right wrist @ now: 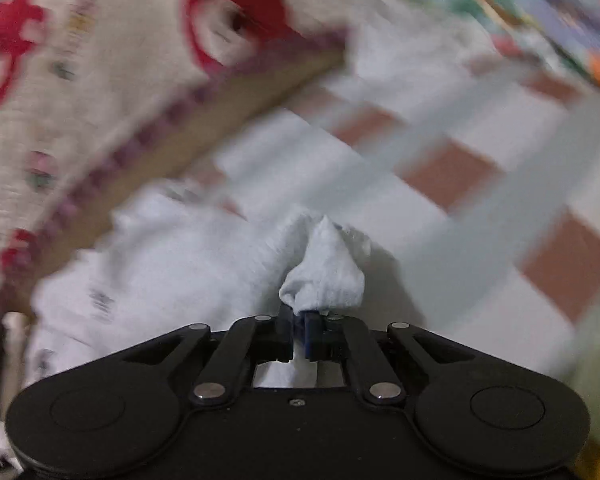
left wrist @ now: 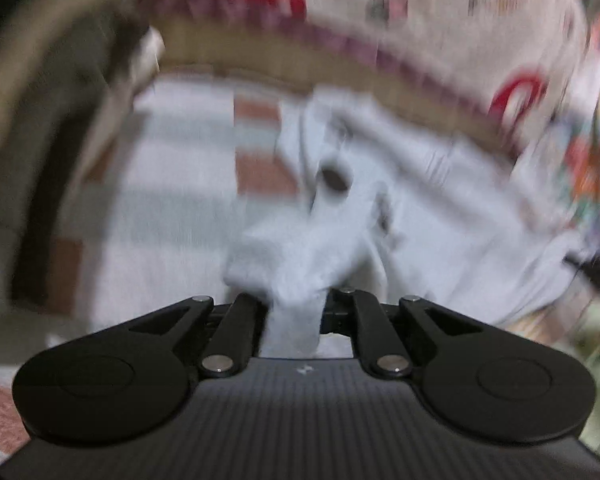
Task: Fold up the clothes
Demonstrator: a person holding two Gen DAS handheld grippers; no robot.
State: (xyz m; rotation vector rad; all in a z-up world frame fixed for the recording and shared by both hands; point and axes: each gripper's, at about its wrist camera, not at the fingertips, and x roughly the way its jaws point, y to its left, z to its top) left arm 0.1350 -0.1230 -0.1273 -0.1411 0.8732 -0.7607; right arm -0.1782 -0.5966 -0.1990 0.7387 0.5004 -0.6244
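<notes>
A pale grey-white garment (left wrist: 380, 208) lies crumpled on a checked bedspread (left wrist: 188, 168), blurred by motion. My left gripper (left wrist: 294, 300) is shut on a bunched fold of this garment, which drapes over and hides its fingertips. In the right wrist view the same garment (right wrist: 172, 256) spreads to the left, and my right gripper (right wrist: 299, 318) is shut on a pinched peak of its cloth that stands up just ahead of the fingers (right wrist: 286, 328).
A cream blanket with red prints (left wrist: 380, 12) and a tan band lies at the far side of the bed, also in the right wrist view (right wrist: 80, 80). A multicoloured patterned cloth (left wrist: 596, 152) sits at the right. The bedspread (right wrist: 460, 184) has brown squares and grey stripes.
</notes>
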